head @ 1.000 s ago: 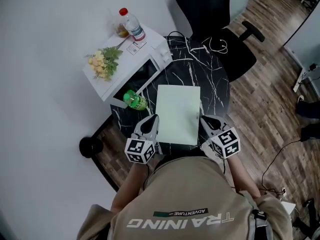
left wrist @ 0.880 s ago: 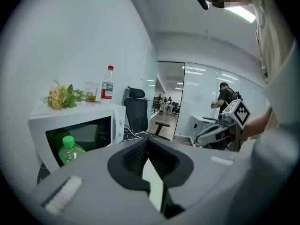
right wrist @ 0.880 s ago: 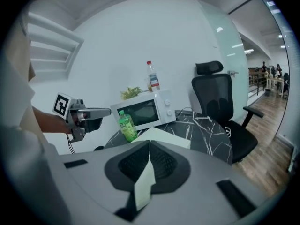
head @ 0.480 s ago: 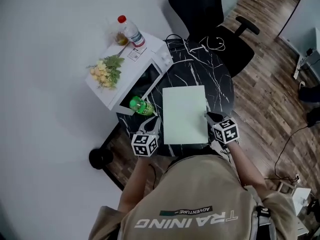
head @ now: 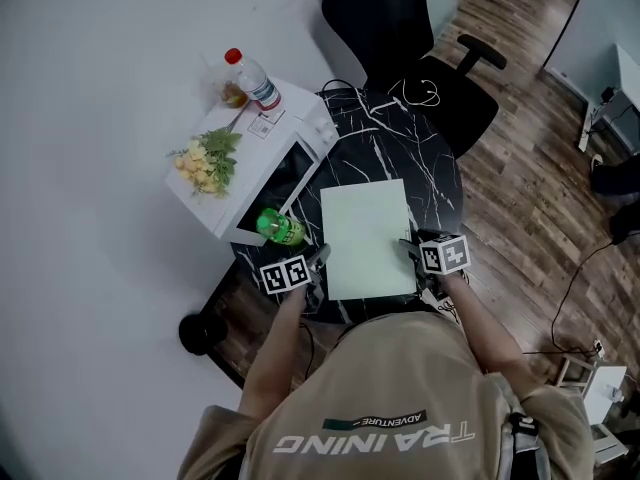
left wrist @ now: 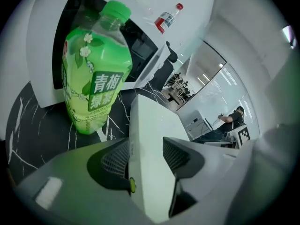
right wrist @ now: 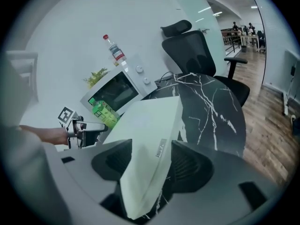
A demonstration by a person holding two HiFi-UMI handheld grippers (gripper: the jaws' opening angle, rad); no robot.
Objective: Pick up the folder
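Pale-green flat folder (head: 365, 233): grasp stage. Jaws of left gripper (head: 321, 259) and right gripper (head: 409, 249) opening astride its edges (nothing clamped). Next, likely: close evenly, lift.

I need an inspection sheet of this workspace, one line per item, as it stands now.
Surface: round black marble table, mostly bare.
Job's things: pale green flat folder lies on the table, at its near side.
Clutter: green plastic bottle beside white microwave; yellow flowers and clear red-capped bottle on the microwave.
Grippers: left gripper and right gripper, jaws opening, each with a folder edge between them.
Cables: white cable at the table's far edge; dark cable on the floor.
Surroundings: black office chair, wooden floor.
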